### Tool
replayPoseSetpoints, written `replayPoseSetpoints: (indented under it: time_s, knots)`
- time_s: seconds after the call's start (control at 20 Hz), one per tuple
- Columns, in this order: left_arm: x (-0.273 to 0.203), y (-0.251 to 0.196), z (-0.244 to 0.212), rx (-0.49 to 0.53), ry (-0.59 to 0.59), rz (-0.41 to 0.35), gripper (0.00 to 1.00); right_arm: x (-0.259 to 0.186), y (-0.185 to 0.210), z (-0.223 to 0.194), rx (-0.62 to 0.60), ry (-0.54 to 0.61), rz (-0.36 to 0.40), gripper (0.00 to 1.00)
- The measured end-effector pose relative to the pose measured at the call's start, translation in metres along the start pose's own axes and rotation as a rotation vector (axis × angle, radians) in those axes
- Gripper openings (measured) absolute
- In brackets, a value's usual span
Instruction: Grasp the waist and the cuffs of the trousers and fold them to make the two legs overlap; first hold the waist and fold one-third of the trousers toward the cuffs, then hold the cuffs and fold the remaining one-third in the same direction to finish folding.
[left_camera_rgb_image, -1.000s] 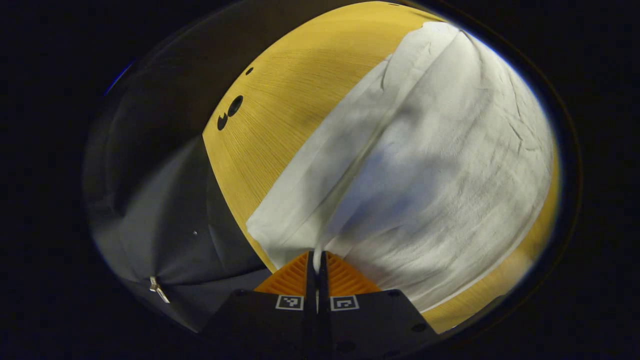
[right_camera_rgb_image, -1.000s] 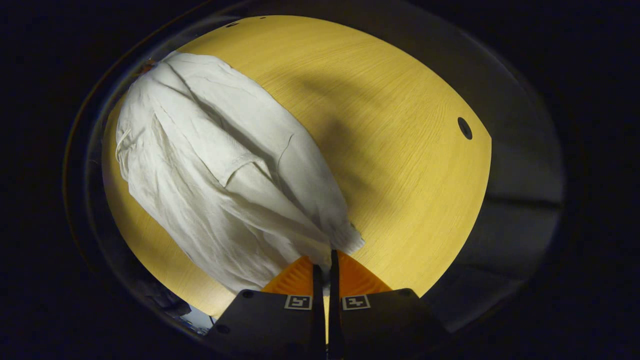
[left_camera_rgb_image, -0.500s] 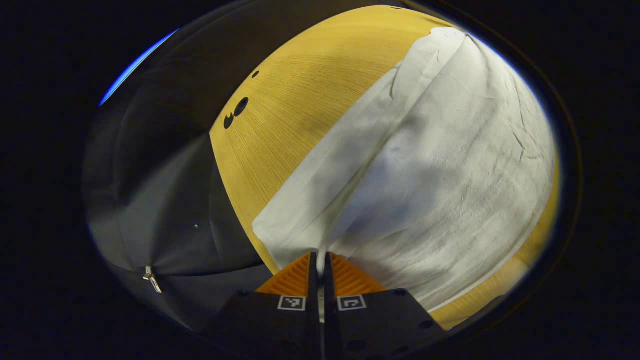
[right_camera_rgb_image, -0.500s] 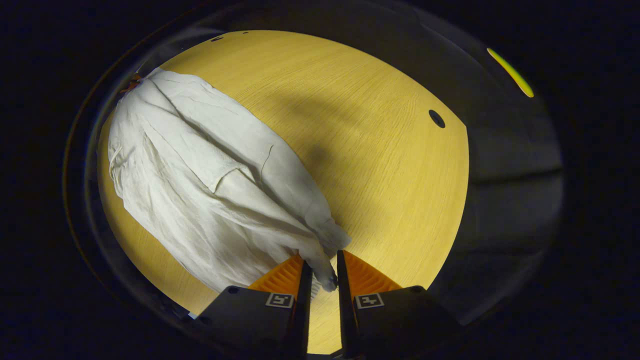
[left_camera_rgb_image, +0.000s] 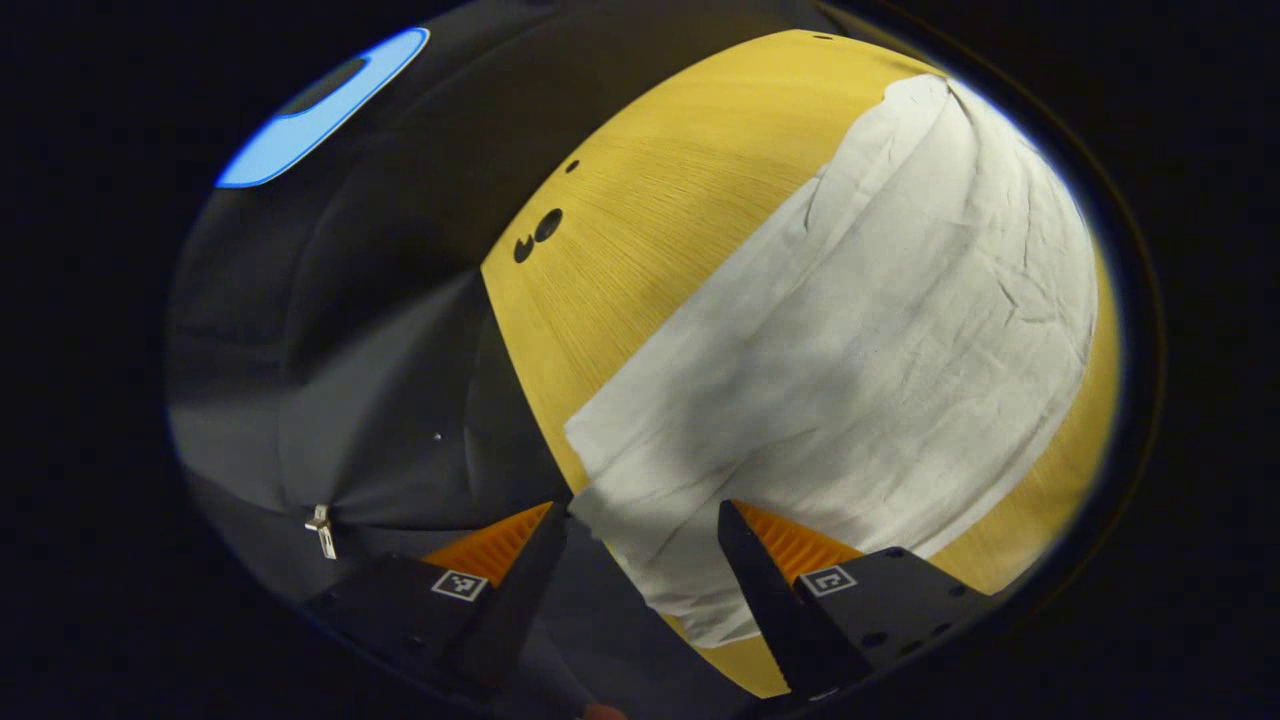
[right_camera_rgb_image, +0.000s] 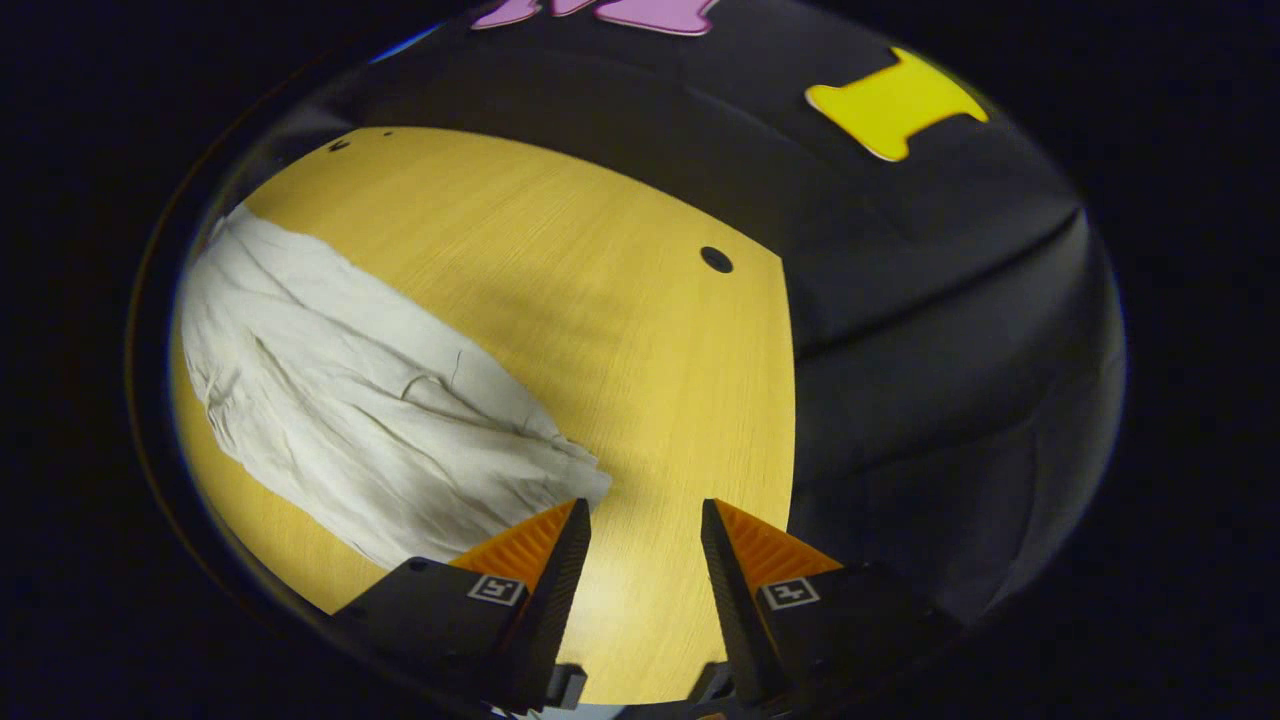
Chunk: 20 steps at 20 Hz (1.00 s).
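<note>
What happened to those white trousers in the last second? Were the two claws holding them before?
Yes. Both grippers were shut on the cloth; now the left gripper and right gripper have opened and let go. The trousers have settled flat, still on the table.

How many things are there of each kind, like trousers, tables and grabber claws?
Trousers: 1, white, lying on the table
Table: 1, yellow wood
Grippers: 2, the left gripper and the right gripper, both open
Total: 4
</note>
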<state>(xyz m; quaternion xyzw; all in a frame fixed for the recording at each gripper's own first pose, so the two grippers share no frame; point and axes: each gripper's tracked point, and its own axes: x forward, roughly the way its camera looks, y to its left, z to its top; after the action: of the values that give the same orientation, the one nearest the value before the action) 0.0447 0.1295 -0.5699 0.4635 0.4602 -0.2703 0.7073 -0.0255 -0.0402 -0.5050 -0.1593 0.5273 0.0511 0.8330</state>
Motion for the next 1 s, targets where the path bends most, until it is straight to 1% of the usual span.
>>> replayPoseSetpoints:
  time_s: [0.1,0.15,0.3,0.4,0.45,0.55,0.65,0.75,0.85,1.0]
  knots:
    - [-0.014,0.000,0.002,-0.045,-0.036,0.005,0.97,-0.020,0.004,-0.002,0.165,-0.037,0.014,0.78]
    - [-0.022,-0.001,0.001,-0.074,-0.048,0.004,0.97,-0.032,0.010,-0.005,0.245,-0.048,0.022,0.78]
    - [-0.034,-0.007,-0.006,-0.162,-0.057,0.003,0.97,-0.056,0.042,-0.015,0.517,-0.054,0.085,0.78]
    - [-0.039,-0.014,-0.013,-0.218,-0.052,-0.005,0.97,-0.062,0.059,-0.029,0.679,-0.045,0.106,0.78]
    - [-0.042,-0.017,-0.015,-0.241,-0.053,-0.006,0.97,-0.059,0.066,-0.038,0.736,-0.028,0.105,0.78]
    - [-0.049,-0.020,-0.017,-0.290,-0.062,-0.007,0.97,-0.052,0.076,-0.058,0.858,-0.006,0.071,0.78]
    - [-0.058,-0.025,-0.017,-0.370,-0.077,-0.018,0.97,-0.043,0.079,-0.070,0.985,-0.005,0.027,0.79]
    - [-0.066,-0.030,-0.016,-0.428,-0.089,-0.033,0.97,-0.028,0.086,-0.079,1.075,0.010,0.016,0.78]
    - [-0.073,-0.031,-0.017,-0.461,-0.096,-0.039,0.97,-0.013,0.086,-0.089,1.135,0.034,-0.028,0.79]
    - [-0.084,-0.037,-0.015,-0.492,-0.105,-0.048,0.98,0.005,0.092,-0.091,1.295,0.055,-0.068,0.79]
